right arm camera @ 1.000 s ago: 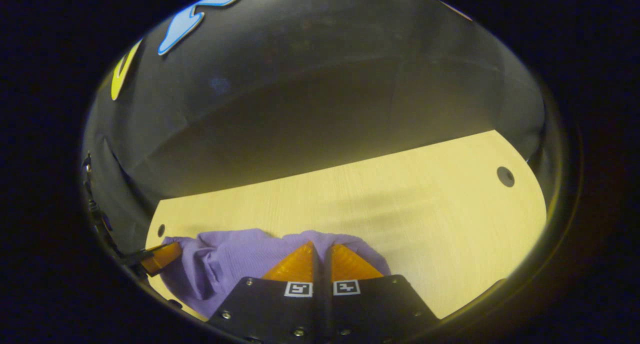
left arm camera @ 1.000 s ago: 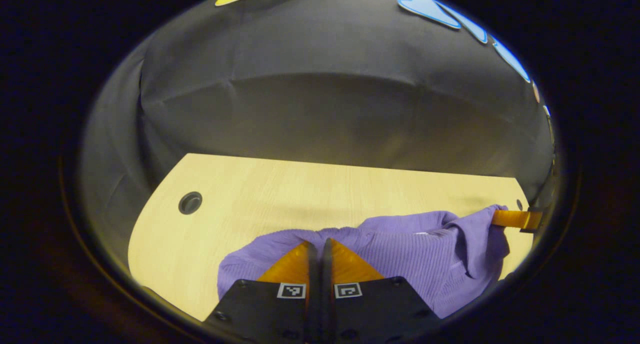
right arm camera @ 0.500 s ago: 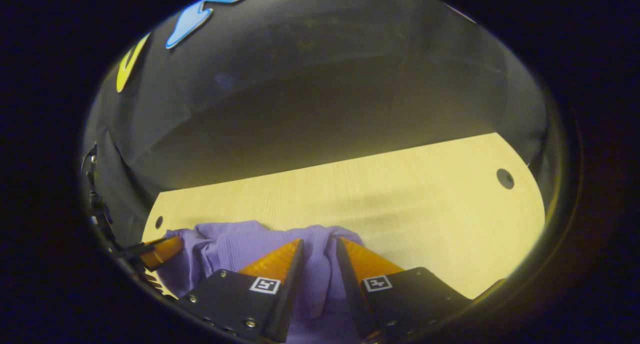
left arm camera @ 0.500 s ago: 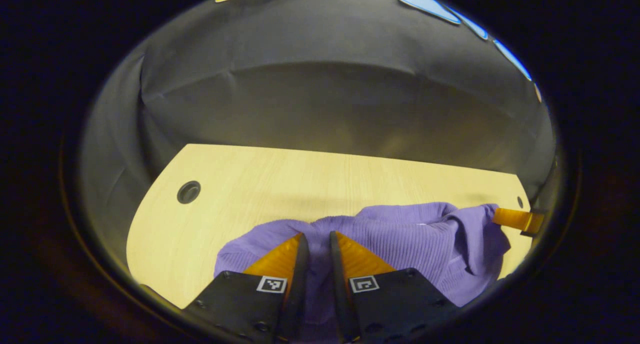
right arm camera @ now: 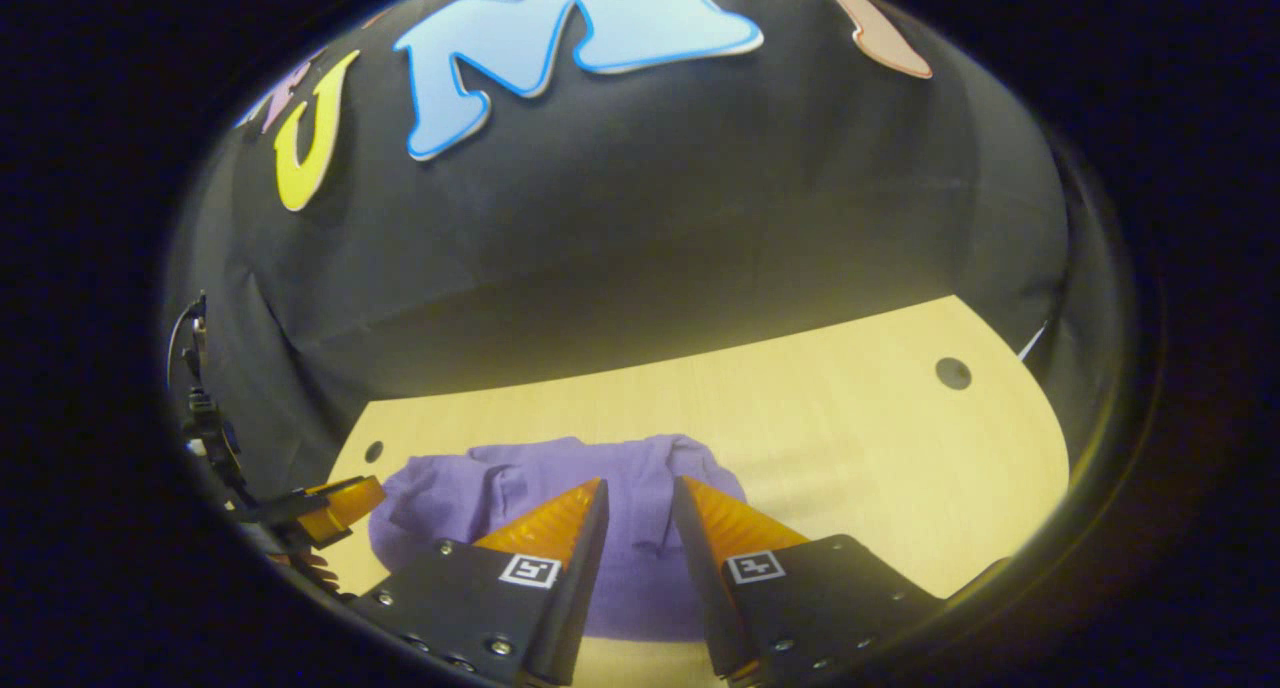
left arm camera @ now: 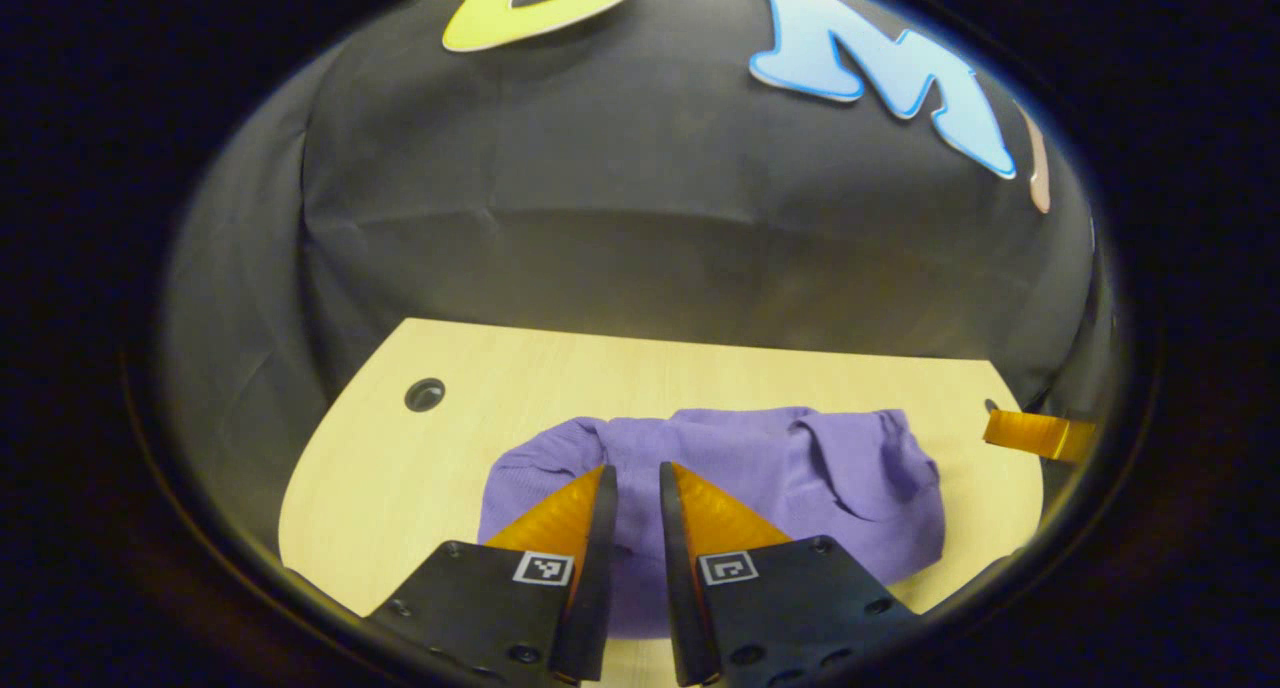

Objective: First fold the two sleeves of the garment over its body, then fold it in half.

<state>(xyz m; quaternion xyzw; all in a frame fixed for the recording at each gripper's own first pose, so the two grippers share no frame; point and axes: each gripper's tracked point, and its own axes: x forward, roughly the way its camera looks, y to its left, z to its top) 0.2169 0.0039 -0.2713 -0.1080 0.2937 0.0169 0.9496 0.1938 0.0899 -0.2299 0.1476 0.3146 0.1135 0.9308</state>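
— Our left gripper point(left arm camera: 633, 478) and right gripper point(right arm camera: 637, 493): jaws narrowly parted, holding nothing.
— The purple garment point(left arm camera: 730, 478) lies bundled on the table point(left arm camera: 400, 468), long axis running side to side.

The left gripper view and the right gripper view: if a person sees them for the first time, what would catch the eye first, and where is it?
First comes the purple garment, a folded bundle lying on the pale wooden table close to the near edge. Next come the orange fingers of the left gripper and of the right gripper, open in the foreground with the garment showing between them.
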